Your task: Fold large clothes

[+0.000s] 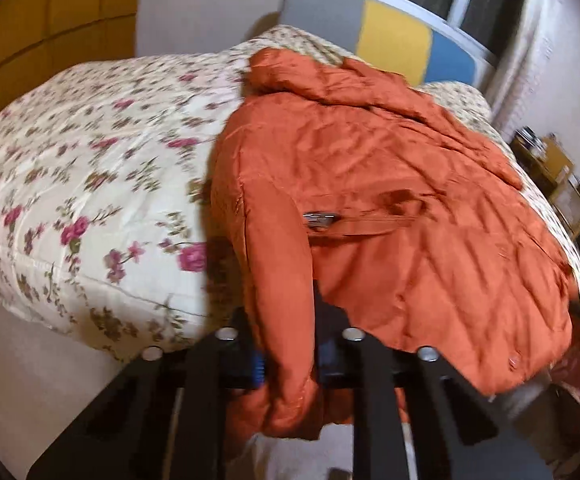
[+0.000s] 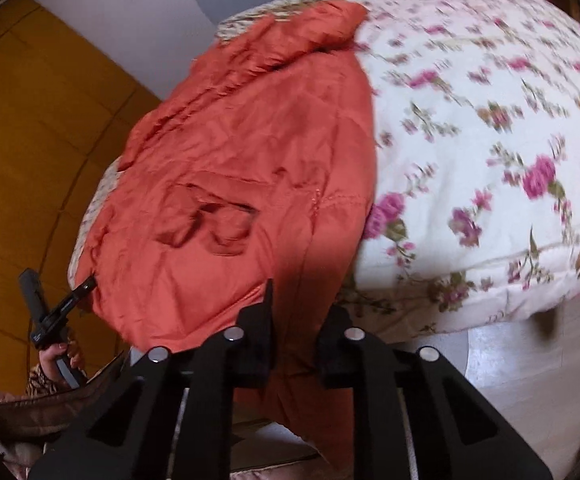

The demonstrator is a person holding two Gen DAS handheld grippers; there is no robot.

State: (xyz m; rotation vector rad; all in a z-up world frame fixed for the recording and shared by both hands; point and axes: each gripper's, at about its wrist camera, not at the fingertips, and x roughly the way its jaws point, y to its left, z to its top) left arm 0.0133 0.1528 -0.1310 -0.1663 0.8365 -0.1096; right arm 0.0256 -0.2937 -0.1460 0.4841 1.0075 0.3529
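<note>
- Orange jacket (image 1: 370,200) sprawls over the floral bed (image 1: 90,160), from 12 o'clock of both claws
- Left claw (image 1: 286,364) pinches its sleeve
- Right claw (image 2: 294,360) pinches its hem

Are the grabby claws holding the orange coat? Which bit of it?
Yes. The left gripper is shut on the orange jacket by a sleeve hanging off the bed. The right gripper has fabric between its jaws at the hem, grip uncertain.

Bare floral quilt (image 1: 90,168) lies open beside the orange jacket (image 1: 370,184); cluttered shelf (image 1: 550,172) crowds the bed's far side.
</note>
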